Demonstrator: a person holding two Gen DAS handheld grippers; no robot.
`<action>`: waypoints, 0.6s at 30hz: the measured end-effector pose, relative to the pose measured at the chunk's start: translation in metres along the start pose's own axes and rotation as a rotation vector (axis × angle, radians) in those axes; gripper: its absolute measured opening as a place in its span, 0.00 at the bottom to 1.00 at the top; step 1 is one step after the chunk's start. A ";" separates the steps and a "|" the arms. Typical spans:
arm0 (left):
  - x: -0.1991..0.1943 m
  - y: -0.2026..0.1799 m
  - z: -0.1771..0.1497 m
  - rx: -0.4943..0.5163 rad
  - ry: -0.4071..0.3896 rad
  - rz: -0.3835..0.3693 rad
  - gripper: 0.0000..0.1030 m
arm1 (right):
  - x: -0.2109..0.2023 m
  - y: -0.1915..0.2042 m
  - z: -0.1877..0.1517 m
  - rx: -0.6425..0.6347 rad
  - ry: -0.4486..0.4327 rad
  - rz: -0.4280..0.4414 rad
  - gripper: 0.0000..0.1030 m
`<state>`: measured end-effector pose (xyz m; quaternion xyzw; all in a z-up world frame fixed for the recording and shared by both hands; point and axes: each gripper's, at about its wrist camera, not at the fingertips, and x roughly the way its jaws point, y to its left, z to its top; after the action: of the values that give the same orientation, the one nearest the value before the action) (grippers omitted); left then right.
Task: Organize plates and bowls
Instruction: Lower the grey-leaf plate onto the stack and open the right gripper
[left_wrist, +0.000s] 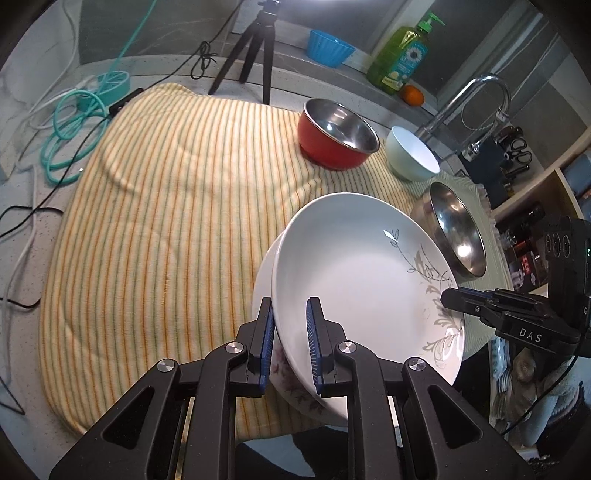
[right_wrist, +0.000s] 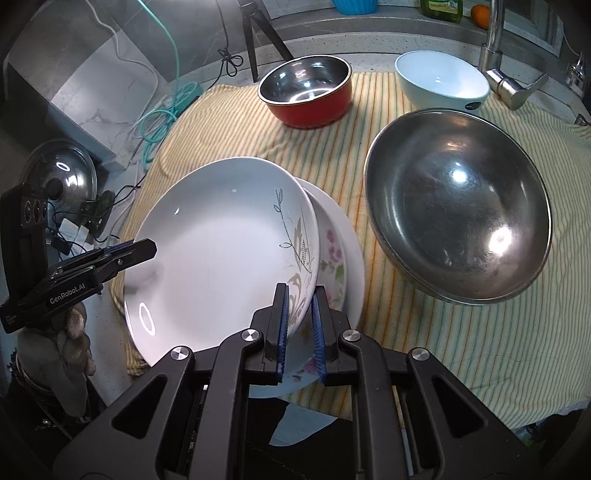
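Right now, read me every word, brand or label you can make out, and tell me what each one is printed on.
"DAS": on the right hand-held gripper, seen from the left wrist view.
"GenRobot.AI": on the left hand-held gripper, seen from the right wrist view.
Green soap bottle: daisy label, text too blurred to read.
Pale blue bowl: small dark sticker, too small to read.

Between your left gripper's ribbed blue pads sat a glossy, smooth glazed plate with a grey leaf print; beneath it lay a floral glazed plate. Beyond your right gripper, the large bowl was scuffed polished metal. The striped cloth under them looked matt and woven.
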<state>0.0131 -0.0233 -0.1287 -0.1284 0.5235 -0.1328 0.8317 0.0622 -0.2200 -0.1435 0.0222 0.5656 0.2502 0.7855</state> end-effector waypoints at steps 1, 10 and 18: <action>0.001 -0.001 0.000 0.006 0.003 0.001 0.15 | 0.000 -0.001 -0.001 -0.001 0.001 -0.004 0.12; 0.011 -0.009 -0.002 0.036 0.032 0.023 0.15 | 0.005 -0.004 -0.006 -0.007 0.012 -0.027 0.12; 0.013 -0.012 -0.002 0.068 0.036 0.055 0.15 | 0.011 -0.002 -0.005 -0.024 0.022 -0.051 0.12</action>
<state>0.0157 -0.0397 -0.1363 -0.0832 0.5370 -0.1299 0.8293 0.0608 -0.2180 -0.1557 -0.0045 0.5717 0.2371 0.7855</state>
